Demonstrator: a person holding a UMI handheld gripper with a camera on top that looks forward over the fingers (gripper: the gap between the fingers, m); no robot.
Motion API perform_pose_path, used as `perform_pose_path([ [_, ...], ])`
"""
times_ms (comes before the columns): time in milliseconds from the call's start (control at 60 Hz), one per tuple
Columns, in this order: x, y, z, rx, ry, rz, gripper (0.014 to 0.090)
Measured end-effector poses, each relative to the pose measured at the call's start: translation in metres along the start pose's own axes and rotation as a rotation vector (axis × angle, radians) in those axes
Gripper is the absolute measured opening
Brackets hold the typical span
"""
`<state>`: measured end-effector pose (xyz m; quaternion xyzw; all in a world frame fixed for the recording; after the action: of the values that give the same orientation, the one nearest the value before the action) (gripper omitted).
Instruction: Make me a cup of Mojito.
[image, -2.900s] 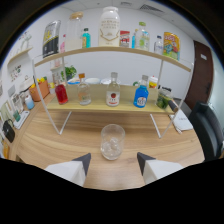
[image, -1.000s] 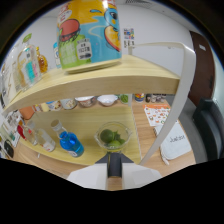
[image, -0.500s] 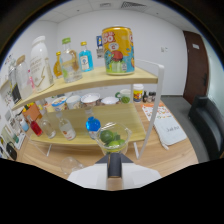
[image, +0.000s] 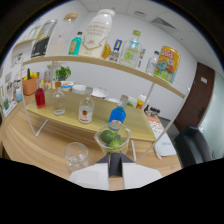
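Observation:
A small clear plastic cup of green limes is lifted off the table, pinched at its base by my gripper. The two white fingers stand nearly together under it. An empty clear glass stands on the wooden table just ahead of the left finger, to the left of and slightly below the lime cup. The two do not touch.
Beyond them a two-tier wooden shelf holds a blue-capped bottle, a clear bottle with a red label, a red bottle and bowls. The top tier carries a big white bottle and a yellow can. A black chair stands to the right.
The gripper has drawn back from the shelf and swung left, with the lime cup in it. The empty glass has come into view beside the cup.

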<state>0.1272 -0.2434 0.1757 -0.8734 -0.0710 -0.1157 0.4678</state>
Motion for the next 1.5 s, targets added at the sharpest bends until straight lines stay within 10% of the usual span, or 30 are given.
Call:
perform_pose_path([
  [300, 0.011, -0.045, -0.007, 0.224, 0.224, -0.696, 0.0157],
  [850, -0.034, -0.041, 0.003, 0.421, 0.220, -1.382, 0.0157],
  [1300, 0.029, -0.097, -0.060, 0.477, 0.112, -0.509, 0.0159],
  [1500, 0.089, -0.042, -0.042, 0.333, 0.012, 0.018, 0.0158],
])
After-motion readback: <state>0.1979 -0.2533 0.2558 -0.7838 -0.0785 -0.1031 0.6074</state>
